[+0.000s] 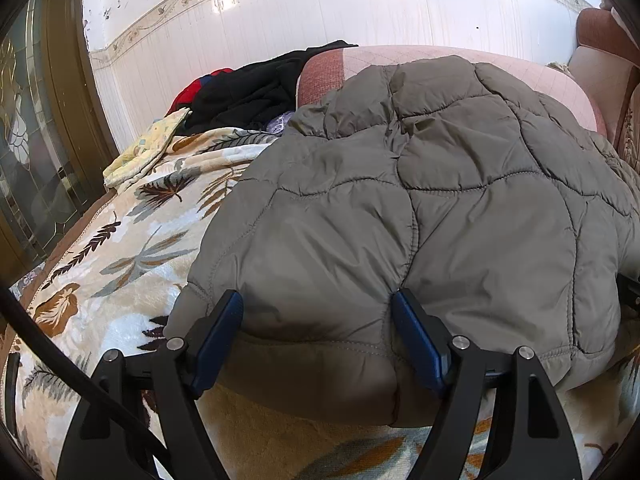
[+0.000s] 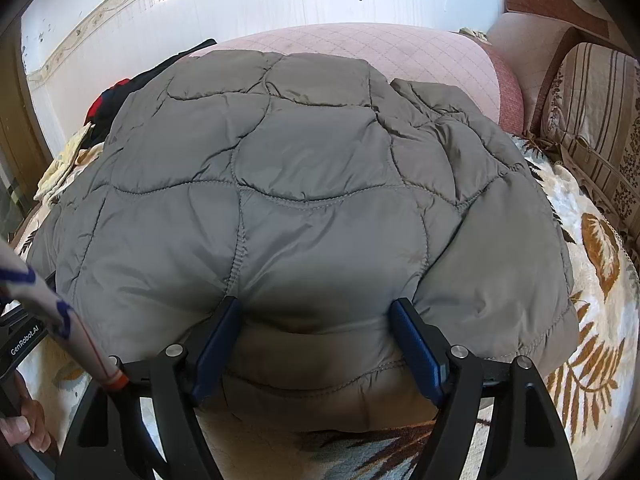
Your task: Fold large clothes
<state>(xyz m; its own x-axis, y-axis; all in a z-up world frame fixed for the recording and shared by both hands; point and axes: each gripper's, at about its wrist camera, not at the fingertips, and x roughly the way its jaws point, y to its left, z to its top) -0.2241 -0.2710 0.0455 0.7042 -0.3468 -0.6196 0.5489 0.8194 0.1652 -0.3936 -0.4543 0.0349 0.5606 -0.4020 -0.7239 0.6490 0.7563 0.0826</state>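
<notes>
A grey quilted puffer jacket (image 1: 440, 200) (image 2: 300, 180) lies folded on a leaf-patterned blanket (image 1: 120, 240) (image 2: 592, 320). Its thick near edge bulges between the blue pads of both grippers. My left gripper (image 1: 316, 300) stands wide at the jacket's near left part. My right gripper (image 2: 316, 304) stands wide at its near right part. The padded fold fills each gap, and the pads rest against it without squeezing it flat. In the right wrist view, the left gripper's black body (image 2: 22, 340) and a hand (image 2: 24, 420) show at the lower left.
A pile of black clothes (image 1: 248, 92), a red garment (image 1: 192, 88) and a yellow cloth (image 1: 144, 152) lie at the back left. A pink cushion (image 1: 440, 54) (image 2: 360, 44) sits behind the jacket. A striped sofa cushion (image 2: 592, 112) is at the right, and a glass door (image 1: 32, 140) at the left.
</notes>
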